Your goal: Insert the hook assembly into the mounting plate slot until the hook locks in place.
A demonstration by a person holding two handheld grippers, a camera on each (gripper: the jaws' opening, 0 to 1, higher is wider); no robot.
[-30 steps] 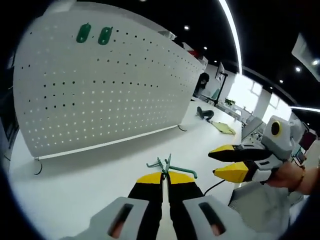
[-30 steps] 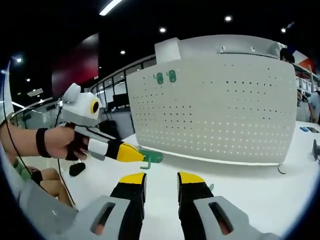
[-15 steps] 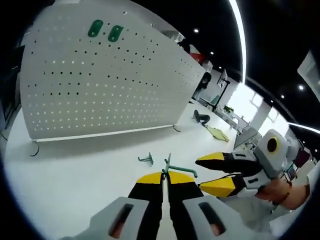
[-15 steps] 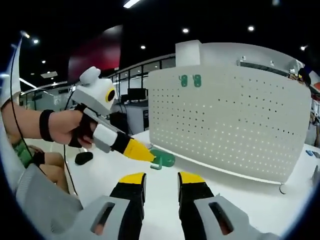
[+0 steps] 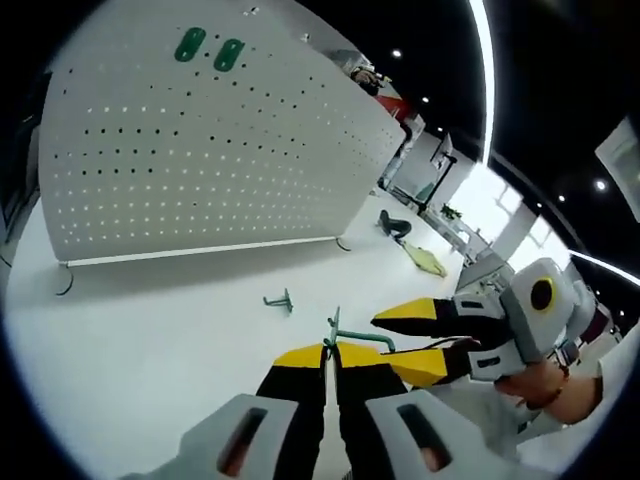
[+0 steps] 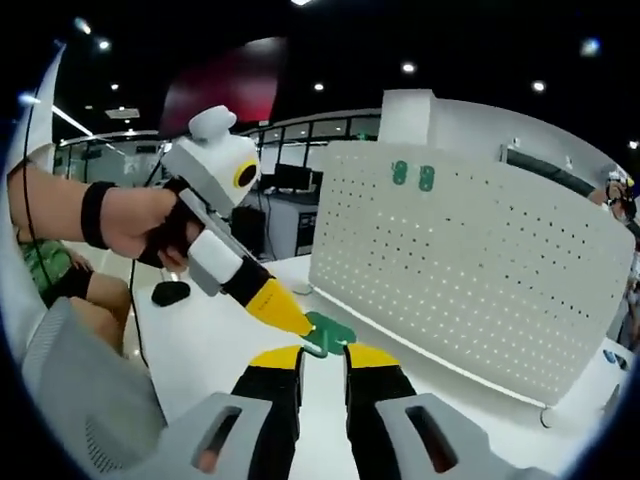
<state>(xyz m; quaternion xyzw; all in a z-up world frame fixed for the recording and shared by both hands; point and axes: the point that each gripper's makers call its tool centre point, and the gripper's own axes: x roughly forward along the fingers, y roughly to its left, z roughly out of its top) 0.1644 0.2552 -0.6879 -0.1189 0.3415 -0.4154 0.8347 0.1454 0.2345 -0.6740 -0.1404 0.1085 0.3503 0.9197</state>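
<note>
While hidden opposite, loose hook (image 5: 279, 300).

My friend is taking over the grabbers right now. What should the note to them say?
Left gripper: fingers shut on the green hook assembly, held just above the white table.
Right gripper: fingers almost closed around the tip of that same piece, next to the left gripper's yellow fingers; whether they grip it cannot be told.
A second small green hook lies loose on the table in front of the white pegboard.
Two green mounting plates sit near the pegboard's top edge.
Done: hook piece picked up.
Left: carry it to a plate, push it into the slot until it locks.
</note>
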